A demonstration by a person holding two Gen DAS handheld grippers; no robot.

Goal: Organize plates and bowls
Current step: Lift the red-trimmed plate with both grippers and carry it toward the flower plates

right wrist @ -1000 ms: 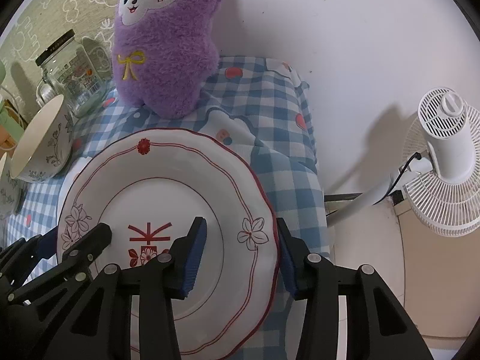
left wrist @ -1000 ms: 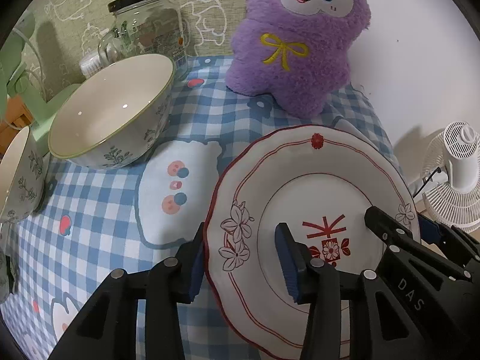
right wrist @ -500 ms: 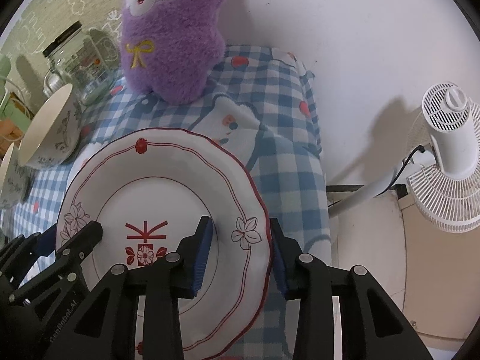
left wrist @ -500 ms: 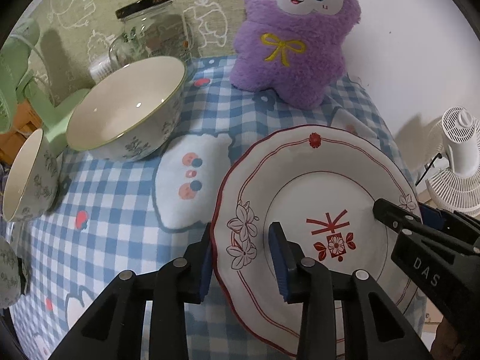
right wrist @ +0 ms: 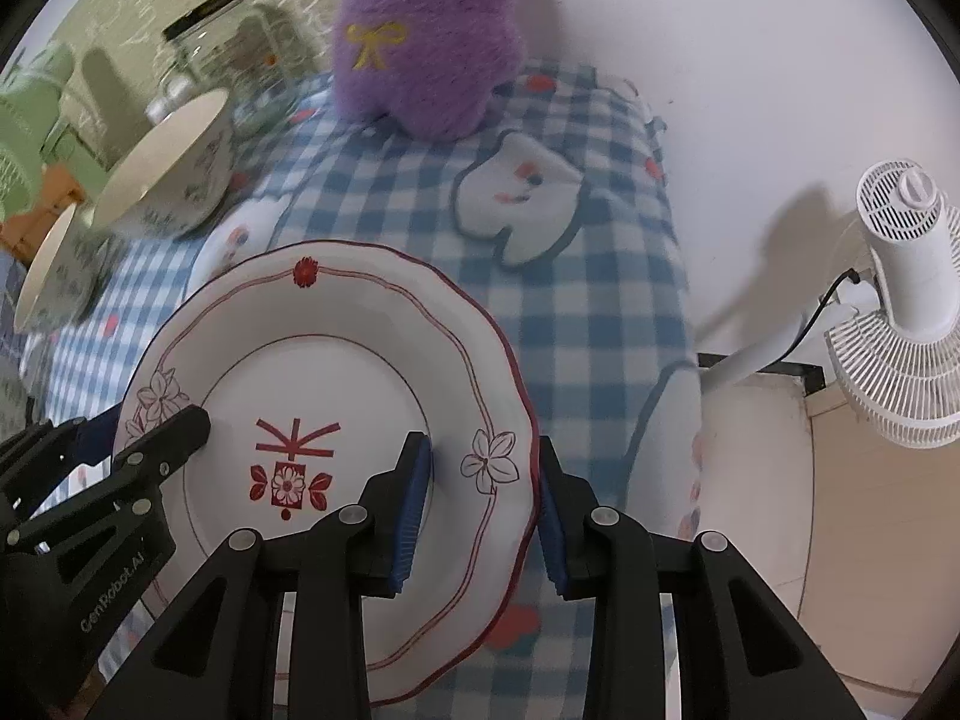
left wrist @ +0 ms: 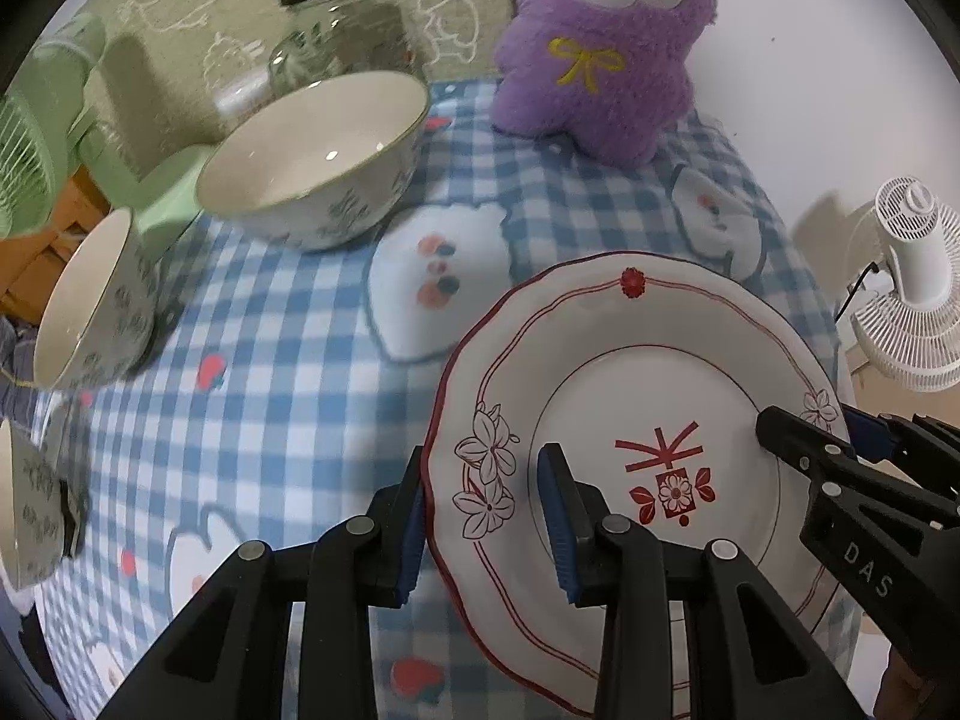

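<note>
Blue-checked tablecloth [left wrist: 288, 360], plate being carried.
Left gripper [left wrist: 483, 516] and right gripper [right wrist: 483, 498] are clamping the red-trimmed white ceramic plate [left wrist: 630, 372]; next, probably setting it down beside the upper-left floral bowl [left wrist: 312, 162].

Plate [left wrist: 630, 360] nearest the viewer, over the tablecloth [left wrist: 288, 372], its left rim between the left gripper [left wrist: 486, 516] fingers and its right rim between the right gripper [right wrist: 480, 498] fingers. Behind the plate, at the cloth's far edge, plush toy [left wrist: 600, 42]. Left of the toy, large bowl [left wrist: 312, 162], with glass jar [left wrist: 342, 30] behind it. Further left, smaller bowl [left wrist: 90, 306]. Right of the table, off the cloth, white fan [right wrist: 906, 312].
</note>
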